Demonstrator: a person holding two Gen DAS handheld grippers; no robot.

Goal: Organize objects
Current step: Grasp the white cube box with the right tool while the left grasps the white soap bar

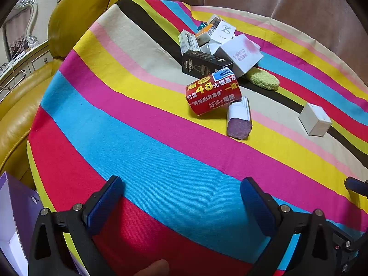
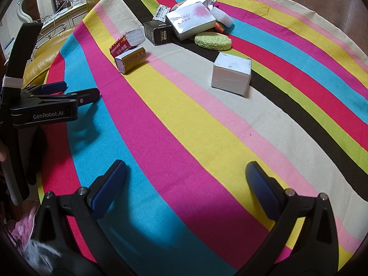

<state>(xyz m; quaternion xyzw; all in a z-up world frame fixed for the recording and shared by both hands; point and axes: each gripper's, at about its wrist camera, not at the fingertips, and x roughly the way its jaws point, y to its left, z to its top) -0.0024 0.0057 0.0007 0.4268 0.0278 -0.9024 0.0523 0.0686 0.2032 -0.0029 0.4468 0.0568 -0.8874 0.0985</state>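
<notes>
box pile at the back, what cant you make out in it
- Teal item, left wrist view: mostly hidden behind the boxes.
- Striped item, right wrist view: tucked under the white foam block and printed box.
- Small print on the black box: too small to read.

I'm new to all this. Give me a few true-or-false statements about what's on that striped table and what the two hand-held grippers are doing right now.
1. Both hand-held grippers, left and right, are open and hold nothing. True.
2. The green sponge lies inside the small white box. False: it lies on the striped cloth, apart from that box, which is closed.
3. The small white box stands apart from the pile of boxes. True.
4. The red-labelled box is clamped in the left hand-held gripper. False: it lies on the cloth, well ahead of the open jaws.
5. The tablecloth is plain white. False: it is brightly striped.
</notes>
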